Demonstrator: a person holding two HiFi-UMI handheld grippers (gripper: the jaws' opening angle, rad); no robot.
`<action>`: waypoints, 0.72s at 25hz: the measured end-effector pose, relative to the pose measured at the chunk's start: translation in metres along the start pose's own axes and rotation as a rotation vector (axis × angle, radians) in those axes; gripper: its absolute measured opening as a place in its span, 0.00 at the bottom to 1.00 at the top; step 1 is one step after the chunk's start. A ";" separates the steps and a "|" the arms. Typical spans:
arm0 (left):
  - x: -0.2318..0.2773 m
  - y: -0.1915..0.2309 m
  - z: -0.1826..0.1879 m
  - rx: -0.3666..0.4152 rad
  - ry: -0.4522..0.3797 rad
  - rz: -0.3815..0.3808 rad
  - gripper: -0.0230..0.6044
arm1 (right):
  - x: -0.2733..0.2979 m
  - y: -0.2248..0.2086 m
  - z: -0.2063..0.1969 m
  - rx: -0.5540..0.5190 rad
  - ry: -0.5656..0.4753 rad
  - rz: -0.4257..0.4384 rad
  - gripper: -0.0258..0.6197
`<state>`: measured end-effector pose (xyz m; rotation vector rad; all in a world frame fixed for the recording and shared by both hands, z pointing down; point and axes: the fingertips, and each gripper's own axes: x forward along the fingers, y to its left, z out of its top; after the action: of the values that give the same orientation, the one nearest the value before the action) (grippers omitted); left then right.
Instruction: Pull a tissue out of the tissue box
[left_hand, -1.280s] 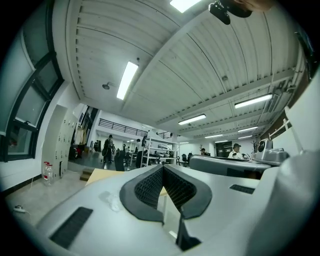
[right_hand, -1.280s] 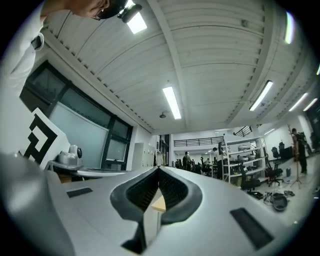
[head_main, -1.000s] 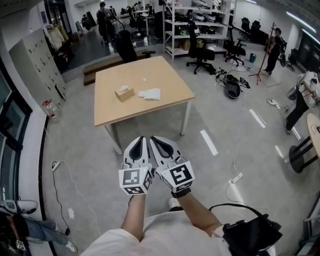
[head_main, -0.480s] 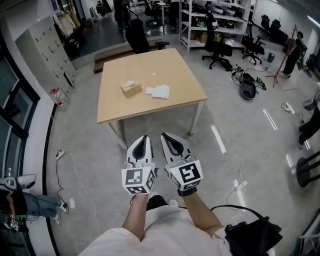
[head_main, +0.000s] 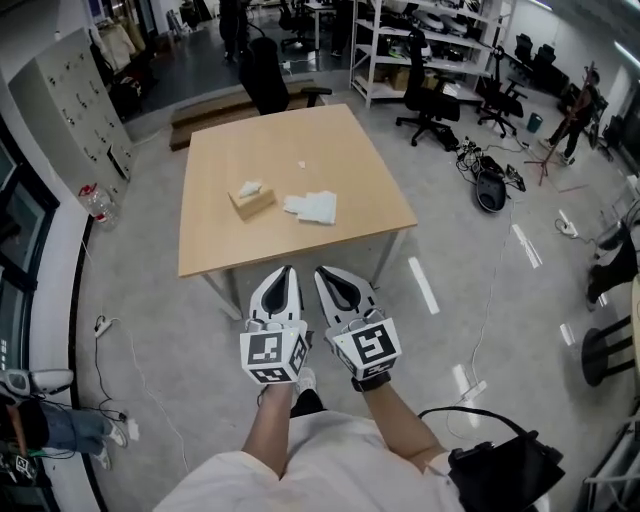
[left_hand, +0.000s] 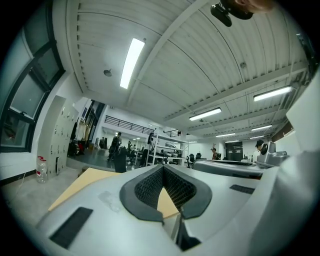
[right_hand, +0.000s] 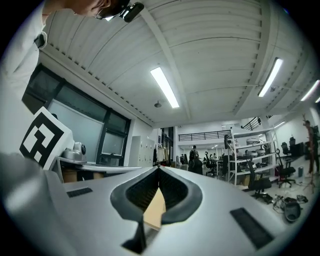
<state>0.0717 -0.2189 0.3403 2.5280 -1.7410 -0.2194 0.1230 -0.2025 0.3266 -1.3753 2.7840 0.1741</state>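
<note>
Both tongs clenched, nothing between jaws: left gripper and right gripper side by side above floor, short of table. Tissue box on tabletop, well apart from grippers, tissue poking from top. Loose tissue pile just beside box.

Matt wood, soft paper, smooth plastic before you.
Your table top is pale matt wood; the tissue box looks like brown card, the loose tissues crumpled white paper. Your left gripper and right gripper wear smooth grey-white plastic, jaws lined with black ribbing.
</note>
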 end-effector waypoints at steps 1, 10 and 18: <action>0.014 0.010 0.005 0.005 -0.008 -0.003 0.04 | 0.016 -0.006 0.002 -0.007 -0.004 -0.001 0.04; 0.109 0.125 0.037 0.043 -0.071 0.035 0.04 | 0.172 -0.041 0.003 -0.039 -0.038 0.036 0.05; 0.166 0.218 0.025 0.020 -0.042 0.113 0.04 | 0.276 -0.043 -0.018 -0.033 -0.016 0.112 0.04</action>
<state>-0.0753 -0.4508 0.3313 2.4453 -1.9043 -0.2512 -0.0109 -0.4484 0.3195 -1.2192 2.8588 0.2339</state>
